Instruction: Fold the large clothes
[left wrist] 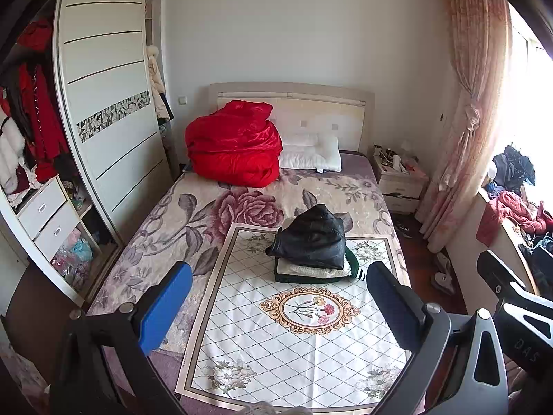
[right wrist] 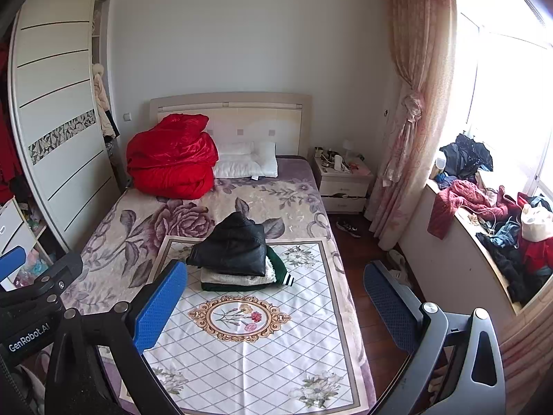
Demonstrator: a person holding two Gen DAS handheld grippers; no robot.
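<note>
Left wrist fisheye showed the left gripper (left wrist: 276, 297) held above the near end of a bed (left wrist: 145, 242), its jaws spread wide with nothing between them. A white diamond-patterned cloth (left wrist: 293, 346) lay flat on the bed, and at the far edge of that cloth sat a stack of folded clothes (left wrist: 311, 266): a black leather jacket (left wrist: 311, 238) on top, a cream fleecy layer beneath it, and a dark green garment at the bottom with a striped cuff poking out on the right side. Beyond the cloth, toward the headboard, a bundled red quilt (left wrist: 235, 145) rested beside white pillows (left wrist: 311, 154). Right wrist fisheye showed the right gripper (right wrist: 276, 297) likewise hovering over the near part of the cloth (right wrist: 259, 363), jaws wide apart and empty, well short of the stack (right wrist: 238, 269). Right of the cloth, past the bed's edge, loose clothes (right wrist: 490, 221) were heaped along a window ledge.
</note>
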